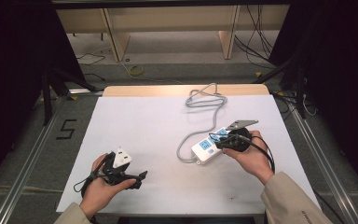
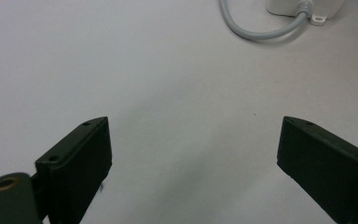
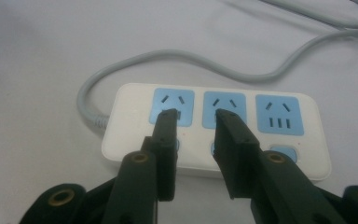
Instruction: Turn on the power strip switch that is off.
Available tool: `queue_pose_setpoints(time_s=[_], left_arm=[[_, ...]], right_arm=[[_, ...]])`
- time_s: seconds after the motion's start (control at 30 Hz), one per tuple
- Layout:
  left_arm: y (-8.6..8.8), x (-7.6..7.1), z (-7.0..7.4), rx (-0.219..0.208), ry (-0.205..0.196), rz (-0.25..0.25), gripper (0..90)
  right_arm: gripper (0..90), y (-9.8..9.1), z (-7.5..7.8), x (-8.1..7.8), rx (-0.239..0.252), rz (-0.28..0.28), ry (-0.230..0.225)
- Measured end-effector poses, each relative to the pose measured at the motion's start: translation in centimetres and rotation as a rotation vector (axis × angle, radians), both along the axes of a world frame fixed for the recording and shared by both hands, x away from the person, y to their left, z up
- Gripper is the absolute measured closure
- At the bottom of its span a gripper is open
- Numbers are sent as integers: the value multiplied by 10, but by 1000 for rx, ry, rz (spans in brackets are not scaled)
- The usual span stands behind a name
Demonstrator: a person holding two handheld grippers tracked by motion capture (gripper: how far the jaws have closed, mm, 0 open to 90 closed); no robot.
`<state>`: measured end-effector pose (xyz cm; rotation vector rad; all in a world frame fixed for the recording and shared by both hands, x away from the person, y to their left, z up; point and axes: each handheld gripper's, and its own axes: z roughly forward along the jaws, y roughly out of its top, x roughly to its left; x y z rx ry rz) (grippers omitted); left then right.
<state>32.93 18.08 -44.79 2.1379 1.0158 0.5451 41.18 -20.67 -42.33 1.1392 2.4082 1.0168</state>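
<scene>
A white power strip (image 1: 207, 150) with three blue sockets lies on the white table sheet, right of centre. Its grey cable (image 1: 206, 100) runs from the strip's left end and loops toward the far edge. My right gripper (image 1: 220, 143) hovers just above the strip. In the right gripper view the jaws of my right gripper (image 3: 196, 116) stand a small gap apart over the left and middle sockets of the power strip (image 3: 307, 161), with nothing between them. My left gripper (image 1: 137, 169) rests at the front left, and in its own view my left gripper (image 2: 193, 149) is wide open over bare sheet.
The white sheet (image 1: 154, 121) covers the table, with a strip of bare wood at the far edge. A corner of the power strip (image 2: 291, 7) and a bend of cable (image 2: 254, 33) lie ahead of the left gripper. Dark frames and floor cables surround the table.
</scene>
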Motion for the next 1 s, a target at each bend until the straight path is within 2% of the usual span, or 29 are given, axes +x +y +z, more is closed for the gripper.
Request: queue_pose_setpoints(time_s=[0.37, 0.57, 0.77, 1.0], left_arm=[[0, 0, 0, -4, -1, 4, 97], [1, 0, 0, -4, 1, 7, 98], [1, 0, 0, -3, -1, 8, 97], [2, 0, 0, -5, -1, 9, 97]], right_arm=[[601, -17, 1, -13, 52, -29, -35], [535, -30, 1, -21, 92, -47, -70], [492, -39, 0, -30, 125, -46, -105], [439, -49, -2, -46, 153, -44, -120]])
